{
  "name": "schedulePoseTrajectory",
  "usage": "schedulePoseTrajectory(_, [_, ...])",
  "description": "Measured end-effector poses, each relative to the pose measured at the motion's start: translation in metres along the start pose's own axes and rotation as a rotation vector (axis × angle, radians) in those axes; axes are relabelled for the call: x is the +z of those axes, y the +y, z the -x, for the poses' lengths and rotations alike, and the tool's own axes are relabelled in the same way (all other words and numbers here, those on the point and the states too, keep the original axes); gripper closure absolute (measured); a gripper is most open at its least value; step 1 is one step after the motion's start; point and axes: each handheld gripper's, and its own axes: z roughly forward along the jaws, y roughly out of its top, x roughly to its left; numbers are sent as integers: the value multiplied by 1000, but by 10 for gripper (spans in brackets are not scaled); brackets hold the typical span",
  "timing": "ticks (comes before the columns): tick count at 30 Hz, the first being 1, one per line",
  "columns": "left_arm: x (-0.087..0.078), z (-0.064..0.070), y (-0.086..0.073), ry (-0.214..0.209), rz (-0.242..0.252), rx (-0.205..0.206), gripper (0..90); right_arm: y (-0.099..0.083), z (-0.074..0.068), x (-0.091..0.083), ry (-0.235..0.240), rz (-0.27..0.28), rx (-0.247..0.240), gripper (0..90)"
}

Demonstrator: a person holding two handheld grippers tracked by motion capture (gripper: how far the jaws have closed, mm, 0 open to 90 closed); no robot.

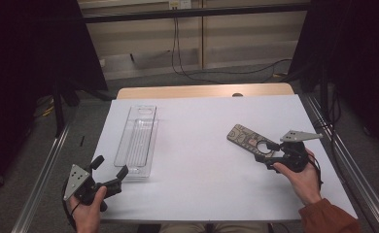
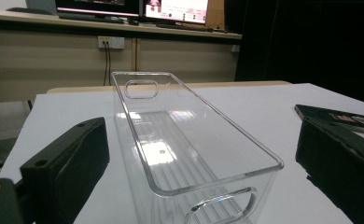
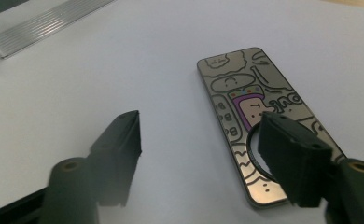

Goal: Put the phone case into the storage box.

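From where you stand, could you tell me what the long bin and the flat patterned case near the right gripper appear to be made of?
The long bin looks like clear hard plastic: the white table shows through its walls, its ribbed floor catches glare, and handle slots are cut in its ends. The patterned case seems glossy plastic or a metallic-looking printed skin; its greyish surface has a sheen under cartoon line art, with a ring on it. Which one, I cannot tell.

One clear plastic bin (image 1: 138,141), long and narrow, with two cut-out handles, one at each short end. One flat phone case (image 1: 249,139) printed with cartoon doodles, carrying one black ring on its back. Two hand-held claws: the left claw (image 1: 111,173) and the right claw (image 1: 267,151), each with two black jaws and one grey three-cornered plate. One worktop (image 1: 202,165) under one white sheet.
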Motion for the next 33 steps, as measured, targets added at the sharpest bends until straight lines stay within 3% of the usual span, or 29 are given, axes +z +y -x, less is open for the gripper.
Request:
schedulePoseTrajectory(3, [0,0,0,4,0,4,28,1,1,3,4,-13,5,344])
schedulePoseTrajectory(4, [-1,0,0,7,1,0,27,2,2,7,7,-33,-2,393])
schedulePoseTrajectory(9, [0,-1,0,0,-2,0,28,11,5,10,-12,-17,1,389])
schedulePoseTrajectory(18, [-1,-1,0,2,1,-2,28,30,13,24,-18,-40,-8,379])
schedulePoseTrajectory(23, [0,-1,0,2,1,-2,28,40,18,26,-9,-39,-8,459])
schedulePoseTrajectory(24, [0,-1,0,2,1,-3,28,46,20,27,-12,-35,-14,529])
schedulePoseTrajectory(27, [0,-1,0,2,0,-5,28,52,22,28,-8,-39,-17,558])
schedulePoseTrajectory(28, [0,-1,0,0,0,-9,28,58,24,29,-8,-44,-17,615])
schedulePoseTrajectory(33, [0,-1,0,2,-4,-1,28,68,30,37,-8,-65,-17,683])
